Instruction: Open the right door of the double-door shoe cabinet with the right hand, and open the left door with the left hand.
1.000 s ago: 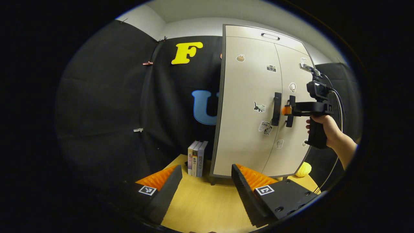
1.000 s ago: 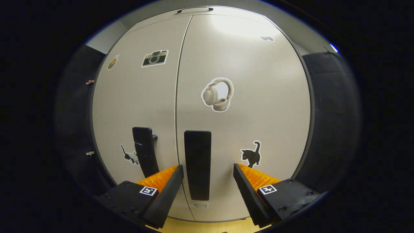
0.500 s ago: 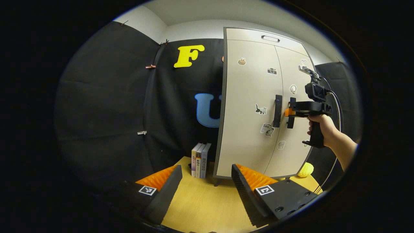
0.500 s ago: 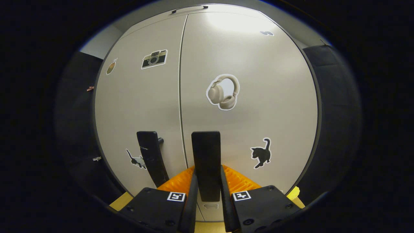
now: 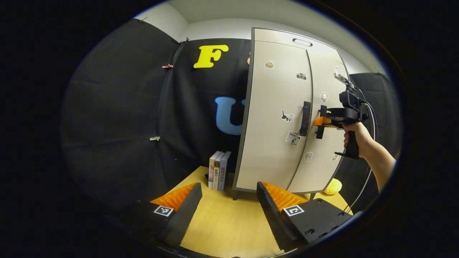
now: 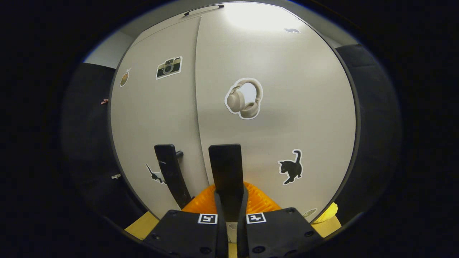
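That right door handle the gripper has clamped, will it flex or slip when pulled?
The right door handle looks like a stiff bar, so it probably won't flex. The right gripper is shut around it, so slipping seems unlikely. The right door likely swings lightly.

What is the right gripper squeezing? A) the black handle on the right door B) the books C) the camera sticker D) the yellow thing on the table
A: in the right gripper view, the right gripper has both fingers pressed on the right door's black handle; the left gripper view shows it at that handle too.
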